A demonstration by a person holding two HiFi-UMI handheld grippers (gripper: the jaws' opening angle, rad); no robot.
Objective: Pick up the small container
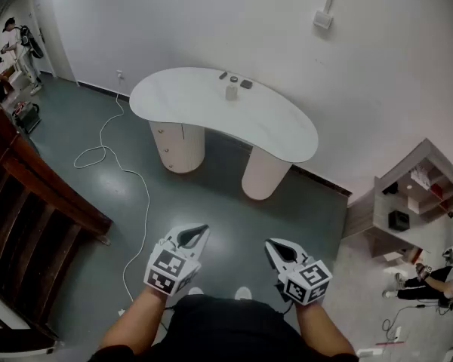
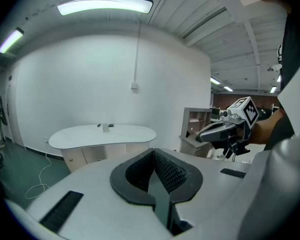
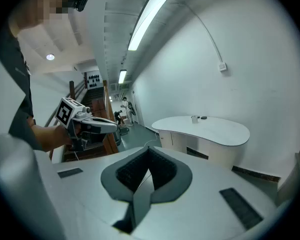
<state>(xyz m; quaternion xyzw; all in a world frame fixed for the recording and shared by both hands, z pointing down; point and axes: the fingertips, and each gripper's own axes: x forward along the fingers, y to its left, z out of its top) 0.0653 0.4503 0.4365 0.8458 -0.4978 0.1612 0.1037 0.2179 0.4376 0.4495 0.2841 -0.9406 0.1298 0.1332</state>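
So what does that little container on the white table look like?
The small container is a pale, upright little cylinder, too far off for detail. It stands on the white curved table, toward the wall side, beside a few small dark things. Only the table touches it.

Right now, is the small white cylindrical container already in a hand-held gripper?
No: the small white container stands on the white curved tabletop across the room.

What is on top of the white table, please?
The white table bears the small container and small dark items beside it, too small to identify. None of its top is covered.
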